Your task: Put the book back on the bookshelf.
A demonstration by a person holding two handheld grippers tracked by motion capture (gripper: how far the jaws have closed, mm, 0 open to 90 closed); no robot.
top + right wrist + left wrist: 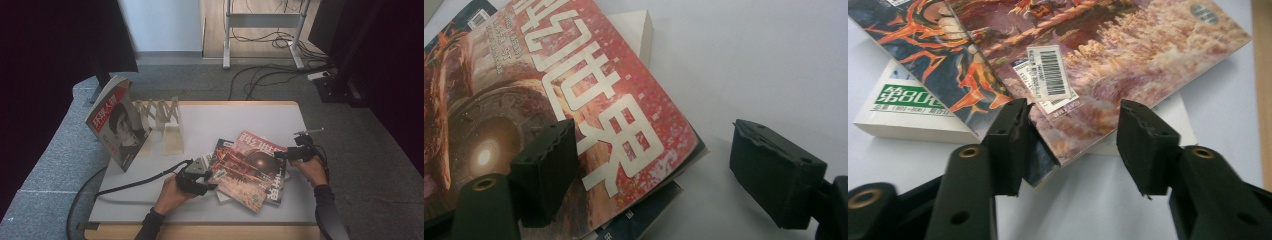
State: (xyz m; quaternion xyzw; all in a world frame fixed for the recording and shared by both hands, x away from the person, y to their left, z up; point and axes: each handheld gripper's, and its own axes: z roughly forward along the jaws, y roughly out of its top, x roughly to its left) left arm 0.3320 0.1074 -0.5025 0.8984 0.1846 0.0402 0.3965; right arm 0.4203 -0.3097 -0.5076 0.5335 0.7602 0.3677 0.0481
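The red magazine [252, 167] is my landmark: glossy cover, big pale characters on speckled red, a glowing round shape in the middle, flat on the grey desk [240, 122] towards its right front. It tops a messy pile. Under it, fanned out to the left, sits a 2nd magazine [943, 55] w/ orange-black flame art, and below both a thick white book [908, 112] w/ a green label, matte paper edges. So 3 in the pile; most of the lower two is covered, can't read titles.

My left gripper [199, 179] is at the red magazine's left corner. Fingers [1007, 145] are blocky black rubber, parted; the corner w/ the barcode sticker [1047, 74] lies between them, one pad seems to touch the edge, the other is apart, so no squeeze. My right gripper [286, 154] is at the magazine's right edge, ridged black fingers [546, 165] parted too: one over the cover, the other out over bare desk. Nothing clamped.

Well left of the magazine, a 4th one [117, 125], red w/ a portrait cover, leans upright against a pale wooden accordion rack [162, 117]. The rack's slats are too small to count.
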